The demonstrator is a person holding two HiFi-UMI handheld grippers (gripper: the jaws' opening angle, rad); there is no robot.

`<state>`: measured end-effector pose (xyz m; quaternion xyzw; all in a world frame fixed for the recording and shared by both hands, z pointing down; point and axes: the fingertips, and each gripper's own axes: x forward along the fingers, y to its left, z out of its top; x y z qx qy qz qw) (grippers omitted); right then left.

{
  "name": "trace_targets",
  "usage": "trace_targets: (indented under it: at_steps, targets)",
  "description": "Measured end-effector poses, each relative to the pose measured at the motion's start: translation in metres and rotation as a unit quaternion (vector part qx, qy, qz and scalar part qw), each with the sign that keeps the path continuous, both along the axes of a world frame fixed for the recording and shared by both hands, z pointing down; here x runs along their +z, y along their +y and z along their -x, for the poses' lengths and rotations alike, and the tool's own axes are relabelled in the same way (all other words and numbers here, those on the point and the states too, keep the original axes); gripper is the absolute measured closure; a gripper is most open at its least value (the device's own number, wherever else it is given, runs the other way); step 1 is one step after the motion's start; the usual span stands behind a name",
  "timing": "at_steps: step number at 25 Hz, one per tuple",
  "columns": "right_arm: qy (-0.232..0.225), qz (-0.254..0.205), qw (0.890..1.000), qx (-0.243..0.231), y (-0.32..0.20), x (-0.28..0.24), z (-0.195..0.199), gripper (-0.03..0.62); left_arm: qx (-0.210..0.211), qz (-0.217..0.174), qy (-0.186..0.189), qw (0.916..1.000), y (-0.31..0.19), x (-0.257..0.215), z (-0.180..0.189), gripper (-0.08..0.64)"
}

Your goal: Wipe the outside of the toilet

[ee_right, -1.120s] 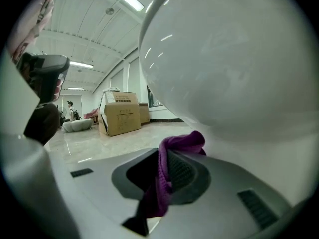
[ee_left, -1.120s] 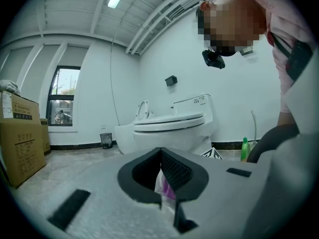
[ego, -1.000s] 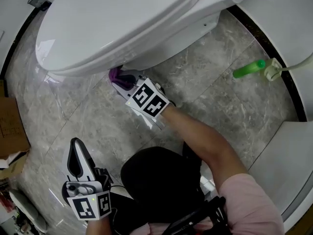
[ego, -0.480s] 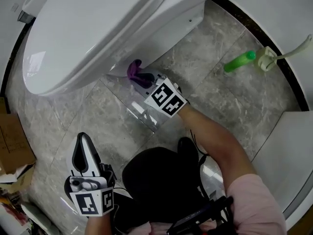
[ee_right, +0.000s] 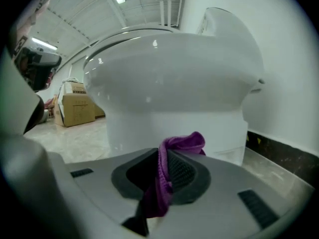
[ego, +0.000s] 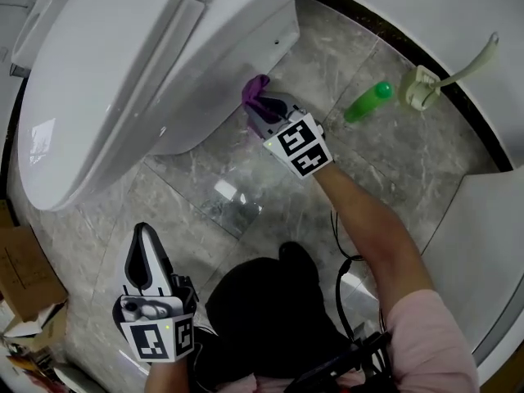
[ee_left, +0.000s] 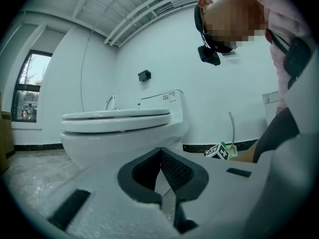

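Grey marbled floor tile (ego: 205, 195), white walls, bathroom setting.

- Right gripper (ee_right: 164, 168): jaws clamped on a purple cloth (ee_right: 185, 142), which bunches out past the tips and trails back between the pads.
- Directly ahead of those jaws: pedestal (ee_right: 174, 128) of the toilet (ee_right: 169, 78). From the head view the cloth sits at the pedestal's lower side wall and looks pressed to it, though actual contact is hard to confirm.
- Change over the last second: this gripper has slid from under the front of the bowl back along the pedestal's side, cloth leading. Reads as one wiping stroke running rearward, so the front base is likely covered. Rear flank, bowl underside and lid probably remain.
- To its right, well apart: green bottle (ego: 367, 101) lying on the floor, brush holder (ego: 422, 87) just beyond.
- Far behind it, by the person's knee: left gripper (ego: 141, 248), jaws together on nothing, unmoved and idle.
- Beyond that: cardboard box (ego: 24, 277).
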<state>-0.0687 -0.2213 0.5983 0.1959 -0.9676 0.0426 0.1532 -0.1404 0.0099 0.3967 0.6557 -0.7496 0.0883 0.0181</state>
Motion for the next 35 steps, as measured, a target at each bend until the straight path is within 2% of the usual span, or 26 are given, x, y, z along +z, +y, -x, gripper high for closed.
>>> trace_targets:
  at_steps: [5, 13, 23, 35]
  targets:
    - [0.016, 0.000, 0.998, 0.059, -0.065, 0.012, -0.026, 0.531, 0.009, 0.019, 0.001, 0.9998, -0.020, 0.011, -0.013, 0.552]
    - [0.030, -0.001, 0.995, 0.093, -0.118, 0.040, -0.024, 0.531, -0.001, 0.042, -0.003, 0.9991, -0.031, 0.024, -0.004, 0.552]
    - [0.056, 0.003, 0.995, 0.079, -0.133, 0.072, -0.007, 0.531, -0.019, 0.064, 0.002, 0.9977, -0.031, 0.039, 0.008, 0.552]
    - [0.050, 0.035, 0.997, 0.047, -0.127, 0.089, 0.017, 0.532, -0.033, 0.075, 0.002, 0.9966, -0.022, 0.044, 0.018, 0.552]
